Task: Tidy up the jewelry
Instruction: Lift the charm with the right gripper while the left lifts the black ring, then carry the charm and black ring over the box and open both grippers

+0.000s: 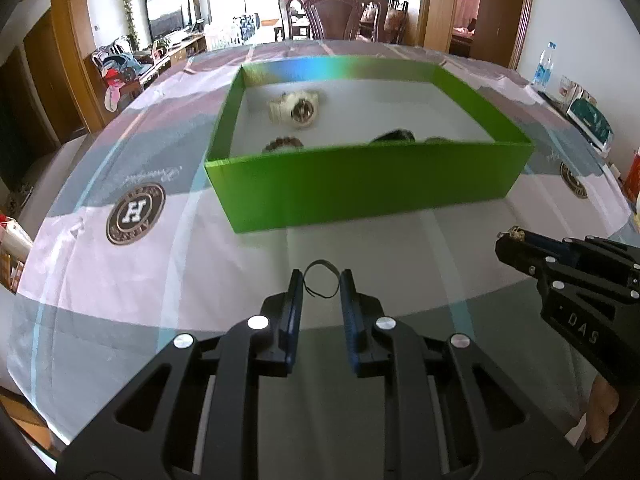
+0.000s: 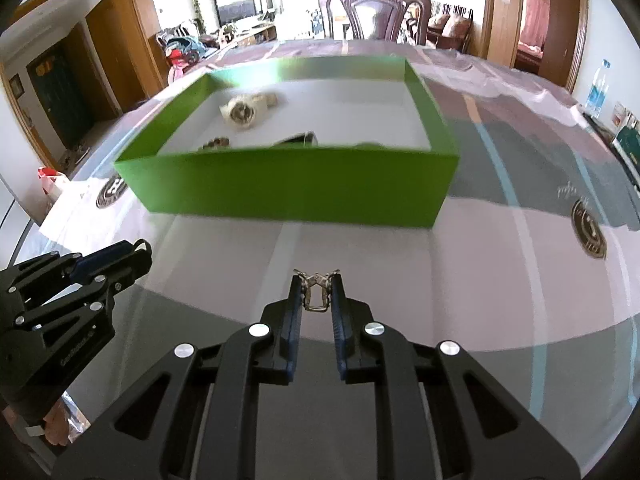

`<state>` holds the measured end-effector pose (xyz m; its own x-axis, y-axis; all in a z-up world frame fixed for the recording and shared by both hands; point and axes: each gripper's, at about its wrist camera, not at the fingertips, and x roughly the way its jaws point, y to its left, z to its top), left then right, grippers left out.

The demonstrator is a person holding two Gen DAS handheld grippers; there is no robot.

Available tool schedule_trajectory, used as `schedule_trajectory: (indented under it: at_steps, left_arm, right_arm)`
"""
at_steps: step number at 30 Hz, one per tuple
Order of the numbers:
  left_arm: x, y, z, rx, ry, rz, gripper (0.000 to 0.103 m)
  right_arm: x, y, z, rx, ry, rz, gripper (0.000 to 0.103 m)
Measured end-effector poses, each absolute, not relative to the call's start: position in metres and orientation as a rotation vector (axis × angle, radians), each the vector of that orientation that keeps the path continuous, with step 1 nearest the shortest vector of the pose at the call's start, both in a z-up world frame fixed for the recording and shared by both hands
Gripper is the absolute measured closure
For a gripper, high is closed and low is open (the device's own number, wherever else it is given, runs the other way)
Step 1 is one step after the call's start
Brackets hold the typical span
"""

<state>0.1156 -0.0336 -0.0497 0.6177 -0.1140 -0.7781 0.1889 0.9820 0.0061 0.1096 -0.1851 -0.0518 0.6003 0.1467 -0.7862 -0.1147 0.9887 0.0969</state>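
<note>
Looking from the left wrist, the left tongs (image 1: 319, 276) sit a little apart, pinching a thin black loop (image 1: 320, 279) over the surface (image 1: 120, 280). The green box (image 1: 360, 184) stands ahead with a cream watch (image 1: 295, 107) inside. From the right wrist, the right tongs (image 2: 316, 280) squeeze a small metal trinket (image 2: 316, 290), bare cloth before the box wall.

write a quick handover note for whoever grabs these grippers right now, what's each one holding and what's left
Left gripper: shut on a thin black loop.
Right gripper: shut on a small metal clasp piece.
Both are short of the green box, over the tablecloth.
Done: cream watch, beaded bracelet and a dark item lie in the box.
Left: carry both held pieces over the near wall and release them inside.
</note>
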Motion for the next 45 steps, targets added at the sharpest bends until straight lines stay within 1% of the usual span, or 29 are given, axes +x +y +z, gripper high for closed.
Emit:
schedule_trajectory:
  at_steps: [5,12,16,19,23,25,29,30,31,32,33,35,37,38,39,40,42,44,45]
  left_arm:
    - [0.120,-0.028,-0.020,0.057,0.810,-0.169,0.084]
    - [0.143,-0.025,0.031,0.023,0.690,-0.140,0.084]
    - [0.174,-0.029,0.043,0.006,0.687,-0.139,0.084]
    - [0.200,-0.035,0.036,0.020,0.714,-0.113,0.084]
    - [0.224,-0.046,0.012,0.045,0.780,-0.111,0.084]
    - [0.227,-0.048,0.002,0.055,0.799,-0.111,0.084]
    - [0.231,-0.052,-0.008,0.053,0.800,-0.120,0.084]
    - [0.233,-0.051,-0.009,0.050,0.803,-0.120,0.083]
    - [0.234,-0.051,-0.011,0.045,0.806,-0.119,0.082]
    - [0.235,-0.051,-0.013,0.041,0.810,-0.117,0.075]
    - [0.235,-0.051,-0.014,0.039,0.814,-0.114,0.064]
    - [0.235,-0.049,-0.014,0.036,0.812,-0.107,0.053]
    - [0.230,-0.048,-0.012,0.035,0.798,-0.106,0.047]
    - [0.226,-0.047,-0.010,0.035,0.789,-0.104,0.039]
    - [0.223,-0.045,-0.008,0.033,0.781,-0.101,0.033]
    - [0.219,-0.044,-0.006,0.032,0.770,-0.096,0.032]
    - [0.206,-0.040,-0.003,0.029,0.752,-0.087,0.028]
    - [0.193,-0.035,-0.002,0.020,0.736,-0.065,0.024]
    - [0.184,-0.030,-0.002,0.009,0.724,-0.043,0.022]
  right_arm:
    - [0.113,-0.187,-0.028,0.026,0.854,0.140,0.087]
    - [0.115,-0.186,0.026,-0.028,0.705,0.127,0.087]
    - [0.138,-0.184,0.043,-0.040,0.654,0.135,0.087]
    - [0.169,-0.184,0.034,-0.007,0.690,0.150,0.087]
    - [0.210,-0.184,-0.002,0.031,0.785,0.122,0.087]
    - [0.218,-0.185,-0.017,0.045,0.823,0.114,0.087]
    - [0.222,-0.189,-0.025,0.064,0.842,0.122,0.087]
    - [0.221,-0.190,-0.026,0.066,0.840,0.118,0.086]
    - [0.222,-0.192,-0.028,0.069,0.837,0.114,0.083]
    - [0.222,-0.193,-0.028,0.073,0.833,0.111,0.081]
    - [0.221,-0.194,-0.029,0.075,0.833,0.108,0.076]
    - [0.220,-0.196,-0.028,0.079,0.822,0.103,0.069]
    - [0.217,-0.198,-0.026,0.085,0.807,0.100,0.059]
    - [0.216,-0.199,-0.025,0.087,0.801,0.099,0.058]
    - [0.213,-0.200,-0.022,0.091,0.790,0.097,0.054]
    - [0.211,-0.202,-0.020,0.094,0.777,0.093,0.048]
    - [0.206,-0.204,-0.015,0.097,0.755,0.077,0.041]
    - [0.198,-0.205,-0.009,0.100,0.742,0.057,0.036]
    - [0.190,-0.206,-0.004,0.104,0.730,0.059,0.029]
